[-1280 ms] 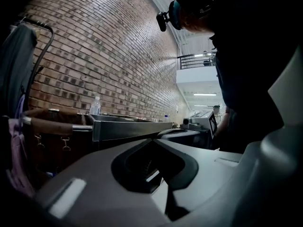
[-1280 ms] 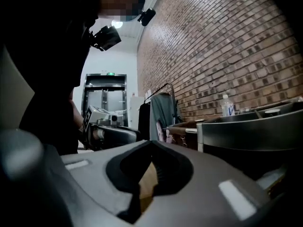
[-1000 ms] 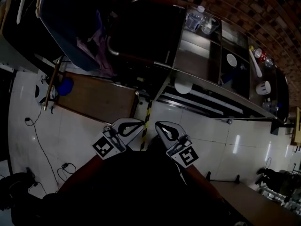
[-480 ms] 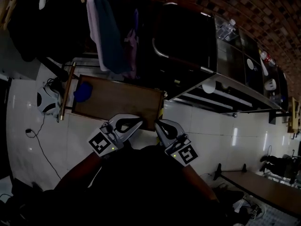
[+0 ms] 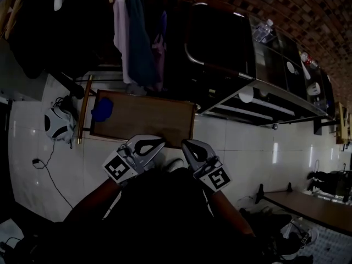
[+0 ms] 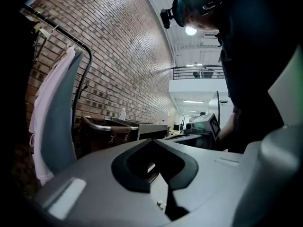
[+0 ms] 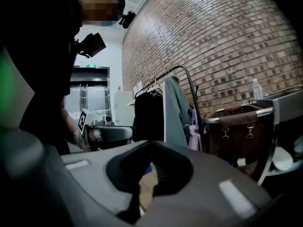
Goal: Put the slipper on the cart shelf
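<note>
Brick wall [image 5: 300, 4] runs along the far right; pale tiled floor [image 5: 247, 150] below, light dim throughout. Steel cart [image 5: 258, 108] stands far right against the wall, shelves facing in, with a dark brown bag bin [image 7: 236, 126] just to its left. Garments [image 5: 132, 37] hang from a rail at far centre-left. Brown wooden board [image 5: 148, 120] lies flat on the floor below them.

Left gripper [image 5: 163, 141] and right gripper [image 5: 185, 143] are held side by side at the board's near edge. On each, the fingertips meet, with nothing between them.

Blue slipper [image 5: 102, 109] sits on the board's left end, to the far left of both grippers, well apart from the cart.
</note>
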`<state>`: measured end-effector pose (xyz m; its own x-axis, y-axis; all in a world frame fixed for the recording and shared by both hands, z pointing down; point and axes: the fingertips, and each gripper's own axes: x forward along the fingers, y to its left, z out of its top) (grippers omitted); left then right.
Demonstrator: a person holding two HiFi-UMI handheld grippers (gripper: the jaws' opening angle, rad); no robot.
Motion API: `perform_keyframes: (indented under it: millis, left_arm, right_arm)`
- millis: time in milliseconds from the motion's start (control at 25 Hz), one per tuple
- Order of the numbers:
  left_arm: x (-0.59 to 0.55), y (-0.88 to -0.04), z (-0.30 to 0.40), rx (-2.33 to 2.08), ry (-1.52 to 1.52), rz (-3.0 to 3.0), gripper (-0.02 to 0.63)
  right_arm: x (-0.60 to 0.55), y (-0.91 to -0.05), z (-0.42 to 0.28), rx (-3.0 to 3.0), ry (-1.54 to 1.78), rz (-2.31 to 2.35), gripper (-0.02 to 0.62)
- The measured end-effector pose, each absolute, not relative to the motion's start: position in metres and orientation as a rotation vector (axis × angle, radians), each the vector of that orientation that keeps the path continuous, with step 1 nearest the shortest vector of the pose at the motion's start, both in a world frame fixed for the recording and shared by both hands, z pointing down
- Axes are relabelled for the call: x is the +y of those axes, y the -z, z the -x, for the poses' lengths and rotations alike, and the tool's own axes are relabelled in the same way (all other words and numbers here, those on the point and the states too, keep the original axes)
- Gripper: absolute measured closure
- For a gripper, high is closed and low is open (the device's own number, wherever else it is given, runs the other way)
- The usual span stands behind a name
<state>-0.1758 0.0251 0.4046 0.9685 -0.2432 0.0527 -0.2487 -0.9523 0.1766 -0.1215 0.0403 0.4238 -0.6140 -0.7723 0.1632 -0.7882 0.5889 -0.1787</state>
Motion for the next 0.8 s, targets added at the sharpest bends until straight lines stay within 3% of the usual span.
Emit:
perform_keyframes:
  millis: [800]
  left_arm:
    - [0.051,-0.401,0.142,-0.464,-0.061,-2.939,0.601]
  right_arm:
    - [0.063,-0.410,0.111,-2.778,-0.264,-1.223,0.595]
